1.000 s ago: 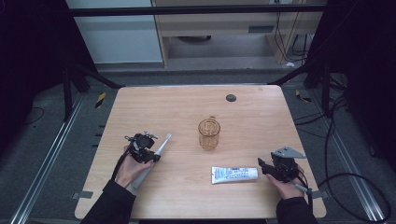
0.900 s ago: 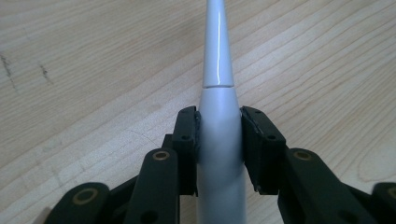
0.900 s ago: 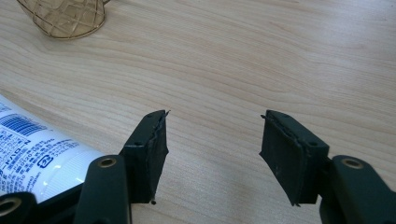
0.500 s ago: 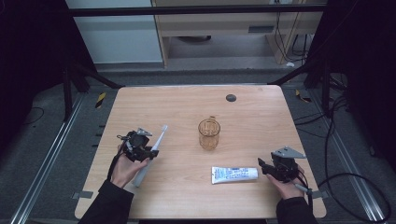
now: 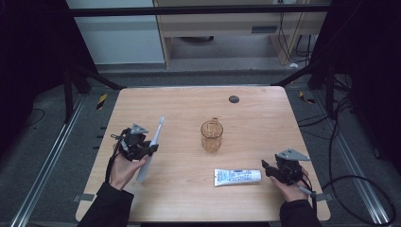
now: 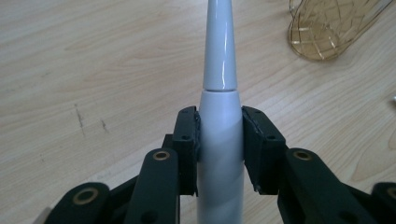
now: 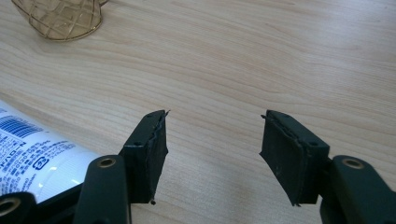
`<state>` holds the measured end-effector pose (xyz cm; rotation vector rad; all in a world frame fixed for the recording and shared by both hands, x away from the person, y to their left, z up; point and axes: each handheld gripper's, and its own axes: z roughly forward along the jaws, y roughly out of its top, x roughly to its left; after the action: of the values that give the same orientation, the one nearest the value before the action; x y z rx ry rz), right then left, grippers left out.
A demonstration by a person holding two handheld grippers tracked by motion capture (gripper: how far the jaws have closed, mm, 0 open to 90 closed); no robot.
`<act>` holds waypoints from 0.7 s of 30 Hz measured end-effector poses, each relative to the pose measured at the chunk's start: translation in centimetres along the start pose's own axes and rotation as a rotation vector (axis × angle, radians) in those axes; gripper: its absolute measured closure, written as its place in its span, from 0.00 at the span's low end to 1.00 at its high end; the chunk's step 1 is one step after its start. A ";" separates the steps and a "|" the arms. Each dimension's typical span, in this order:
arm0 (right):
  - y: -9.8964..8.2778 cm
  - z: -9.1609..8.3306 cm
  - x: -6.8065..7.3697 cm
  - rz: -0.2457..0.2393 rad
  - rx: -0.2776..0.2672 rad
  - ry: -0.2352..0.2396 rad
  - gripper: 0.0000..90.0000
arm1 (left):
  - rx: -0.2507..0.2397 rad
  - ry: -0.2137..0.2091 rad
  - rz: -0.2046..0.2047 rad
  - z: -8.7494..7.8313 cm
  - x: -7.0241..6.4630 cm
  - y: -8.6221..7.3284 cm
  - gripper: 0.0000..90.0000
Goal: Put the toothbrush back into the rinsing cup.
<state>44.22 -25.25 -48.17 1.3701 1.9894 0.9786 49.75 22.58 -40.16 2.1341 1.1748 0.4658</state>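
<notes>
Wooden table (image 5: 189, 198): left tool (image 6: 219, 135) clamps toothbrush (image 6: 219, 112), raised

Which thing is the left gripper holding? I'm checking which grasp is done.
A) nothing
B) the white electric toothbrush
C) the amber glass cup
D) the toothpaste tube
B: in the left gripper view the left gripper has both jaws pressed against the handle of the white electric toothbrush, while the toothpaste tube lies on the table and the amber glass cup stands apart.

The left gripper (image 5: 142, 146) clasps a white electric toothbrush (image 5: 152, 145), its head tilted up and away. Right gripper (image 5: 276, 171) rests beside the toothpaste tube (image 5: 237, 176) — amber cup (image 5: 211, 135) stands mid-table (image 5: 189, 104).
</notes>
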 end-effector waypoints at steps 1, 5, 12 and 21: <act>0.0 0.0 0.0 0.003 -0.004 -0.002 0.45 | -0.012 0.004 -0.002 -0.1 0.0 0.2 0.75; -0.1 0.0 -0.1 0.008 -0.012 -0.005 0.45 | -0.062 0.019 -0.006 -0.6 0.0 0.6 0.75; -0.1 0.0 -0.2 0.020 -0.021 -0.008 0.44 | -0.170 0.058 -0.019 -1.2 0.2 2.2 0.75; -0.2 0.0 -0.4 0.015 -0.036 -0.014 0.44 | -0.282 0.086 -0.052 -1.2 -0.1 3.8 0.75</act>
<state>44.23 -25.65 -48.32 1.3702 1.9448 1.0039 51.37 21.49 -36.65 1.8537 1.1350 0.6634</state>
